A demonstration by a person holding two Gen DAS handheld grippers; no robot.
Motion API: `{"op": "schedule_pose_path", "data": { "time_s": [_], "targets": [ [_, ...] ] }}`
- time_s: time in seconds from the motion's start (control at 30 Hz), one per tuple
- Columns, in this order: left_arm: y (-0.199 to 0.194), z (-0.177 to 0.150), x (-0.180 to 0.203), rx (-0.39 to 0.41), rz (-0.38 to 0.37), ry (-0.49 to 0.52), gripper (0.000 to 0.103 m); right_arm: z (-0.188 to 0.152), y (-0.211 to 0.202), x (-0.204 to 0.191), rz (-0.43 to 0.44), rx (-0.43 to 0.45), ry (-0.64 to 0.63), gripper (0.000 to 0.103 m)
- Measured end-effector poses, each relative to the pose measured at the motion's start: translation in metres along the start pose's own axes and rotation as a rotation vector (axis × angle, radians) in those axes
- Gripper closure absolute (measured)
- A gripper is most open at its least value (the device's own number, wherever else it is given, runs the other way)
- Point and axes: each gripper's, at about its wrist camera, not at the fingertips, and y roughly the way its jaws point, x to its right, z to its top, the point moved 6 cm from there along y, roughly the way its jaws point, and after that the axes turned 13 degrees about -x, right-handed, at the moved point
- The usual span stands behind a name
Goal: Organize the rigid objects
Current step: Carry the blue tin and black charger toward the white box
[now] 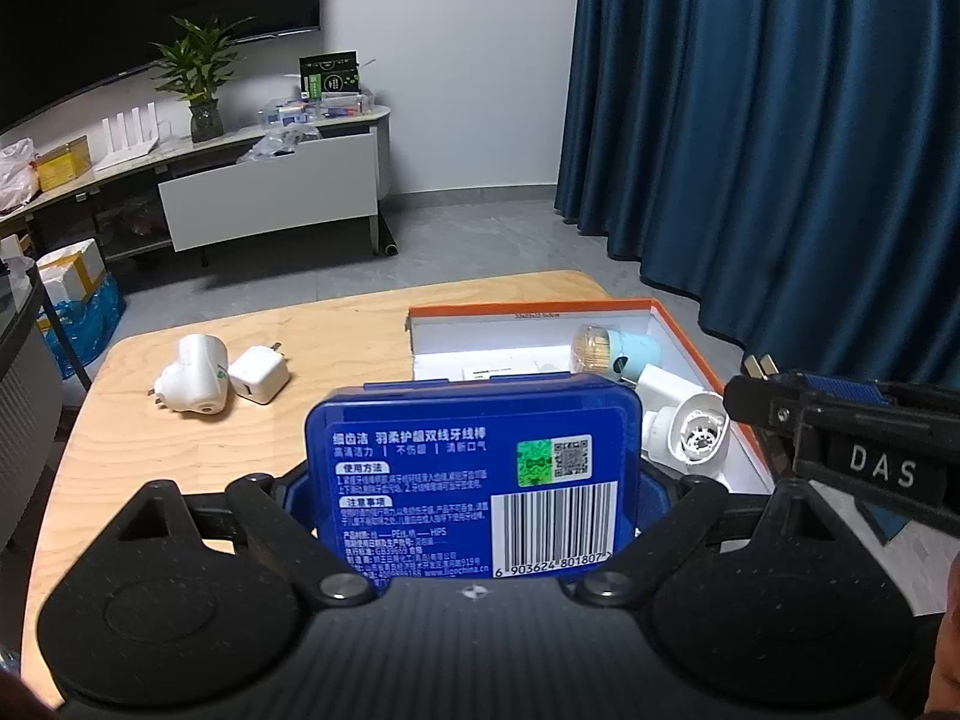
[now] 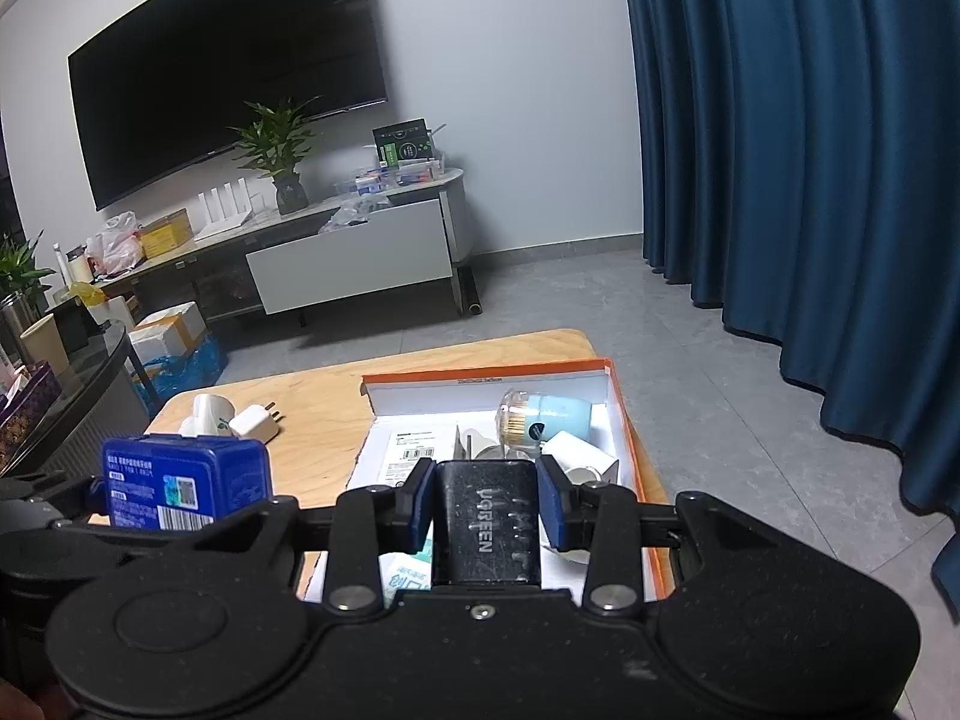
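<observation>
Light wooden table, grey tile floor, blue curtain, big TV. Left gripper clamped on blue floss box above table; right gripper pinching black charger over orange-rimmed box.

- Your right gripper has its blue pads clamped on a black UGREEN charger, label facing up at you.
- Beneath it lies the orange-rimmed box on the wooden table, holding a pale blue toothpick jar on its side and white plugs (partly hidden behind the charger).
- At your left, the left gripper grips a blue floss case, barcode toward you.
- Beyond that case, a white night-light plug and a white adapter lie just beside each other on the table, outside the box.
</observation>
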Motion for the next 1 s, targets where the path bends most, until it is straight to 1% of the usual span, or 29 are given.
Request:
{"op": "schedule_pose_path", "data": {
  "time_s": [0.4, 1.0],
  "targets": [
    [0.014, 0.010, 0.006, -0.015, -0.026, 0.028, 0.008, 0.012, 0.010, 0.015, -0.002, -0.011, 0.009, 0.059],
    [0.034, 0.015, 0.020, -0.046, -0.068, 0.058, 0.008, 0.023, 0.033, 0.025, -0.028, -0.036, 0.012, 0.059]
  ]
}}
